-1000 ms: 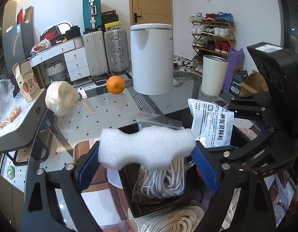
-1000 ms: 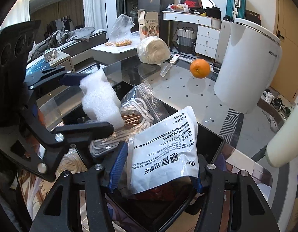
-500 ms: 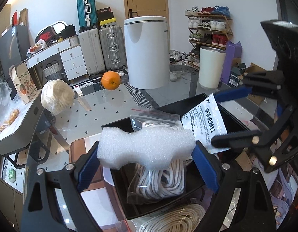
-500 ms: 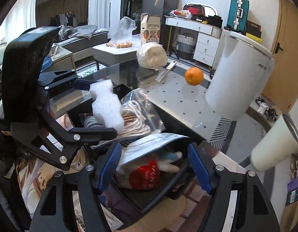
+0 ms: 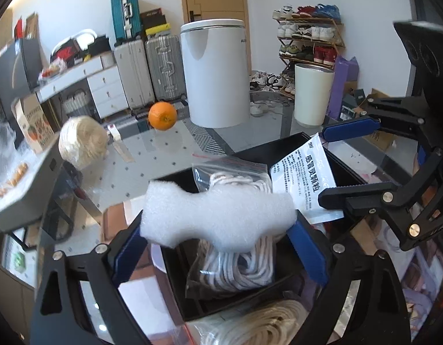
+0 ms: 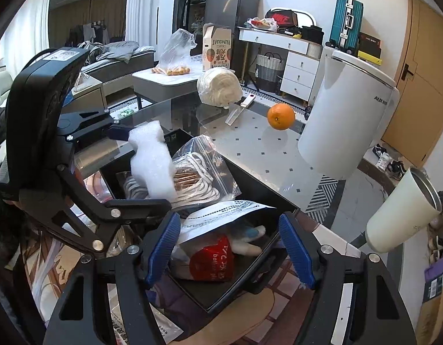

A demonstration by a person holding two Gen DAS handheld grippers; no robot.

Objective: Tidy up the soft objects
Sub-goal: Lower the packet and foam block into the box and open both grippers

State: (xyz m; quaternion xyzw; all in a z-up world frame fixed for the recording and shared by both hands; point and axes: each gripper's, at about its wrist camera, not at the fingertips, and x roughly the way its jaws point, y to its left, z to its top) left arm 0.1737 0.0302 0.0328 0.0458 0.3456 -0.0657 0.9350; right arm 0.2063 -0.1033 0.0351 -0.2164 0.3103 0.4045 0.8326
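Left wrist view: left tongs pinching a white foam block by both ends, held just above the black bin. Directly below, a zip bag of white rope lying inside the bin; a printed white packet leaning at the far right corner, between the spread fingers of the right tongs. More coiled rope in a bag at the near rim, outside the bin. Orange and a ball of twine well apart on the glass tabletop.

Right wrist view: right tongs spread wide and pinching nothing, poised over the near end of the bin, where the packet rests on a red-labelled soft toy. Foam block gripped above the rope bag.

Step in hand, by appearance: packet let go, foam about to go in. Next move likely calls for lowering the foam onto the rope bag, then opening the left tongs, with the right tongs kept clear.
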